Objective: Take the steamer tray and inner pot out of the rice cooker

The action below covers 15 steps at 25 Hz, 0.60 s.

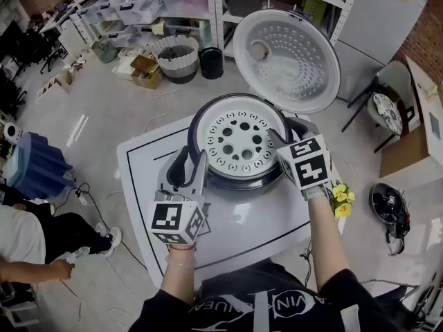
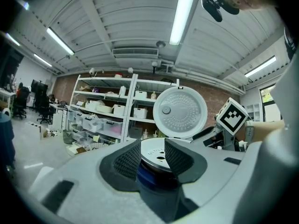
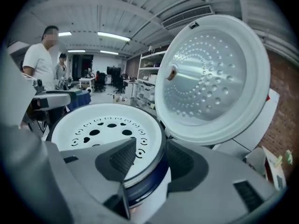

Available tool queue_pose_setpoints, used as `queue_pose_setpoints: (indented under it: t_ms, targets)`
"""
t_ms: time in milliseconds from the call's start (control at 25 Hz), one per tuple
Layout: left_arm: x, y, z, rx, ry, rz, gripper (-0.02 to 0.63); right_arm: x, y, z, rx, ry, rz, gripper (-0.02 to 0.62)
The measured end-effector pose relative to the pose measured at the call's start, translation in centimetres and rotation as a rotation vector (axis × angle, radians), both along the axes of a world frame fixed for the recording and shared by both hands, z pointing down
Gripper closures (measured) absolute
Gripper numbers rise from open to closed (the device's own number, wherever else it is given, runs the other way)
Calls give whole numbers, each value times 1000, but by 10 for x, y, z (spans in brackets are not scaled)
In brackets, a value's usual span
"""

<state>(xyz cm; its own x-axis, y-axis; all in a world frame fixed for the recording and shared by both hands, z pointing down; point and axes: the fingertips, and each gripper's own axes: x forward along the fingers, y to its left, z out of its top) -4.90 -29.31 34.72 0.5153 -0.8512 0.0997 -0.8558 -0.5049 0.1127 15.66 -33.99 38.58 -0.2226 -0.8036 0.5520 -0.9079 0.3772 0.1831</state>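
Observation:
The rice cooker (image 1: 242, 183) stands mid-table with its lid (image 1: 287, 50) swung up. A white perforated steamer tray (image 1: 239, 140) sits in its top and hides the inner pot. My left gripper (image 1: 194, 168) is at the cooker's near-left side. Its jaws are open, with the tray's rim (image 2: 156, 152) just beyond the pads. My right gripper (image 1: 289, 133) is at the cooker's right edge and also open. One finger (image 3: 119, 160) lies over the tray (image 3: 103, 127) and the other is outside the cooker's blue wall (image 3: 147, 185). Neither pad presses on anything.
The cooker stands on a white table (image 1: 145, 178) with a black border line. The raised lid (image 3: 210, 73) looms behind and right of the tray. Shelves, boxes and a round bin (image 1: 175, 57) stand on the floor beyond. A blue container (image 1: 34, 168) and a person's arm (image 1: 28, 268) are at left.

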Motion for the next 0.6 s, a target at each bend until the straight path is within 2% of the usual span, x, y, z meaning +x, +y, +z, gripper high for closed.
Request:
queue_pose_setpoints:
  t_ms: [160, 280, 360, 600]
  targets:
    - [3, 2, 6, -11, 5, 6, 474, 4, -4, 12, -50, 77, 18, 394]
    - [3, 1, 6, -16, 5, 7, 474, 6, -7, 14, -55, 74, 18, 396]
    - [3, 1, 7, -20, 8, 4, 475, 5, -10, 15, -59, 63, -2, 424]
    - [2, 8, 17, -45, -3, 14, 474, 7, -11, 6, -9, 116, -53, 474]
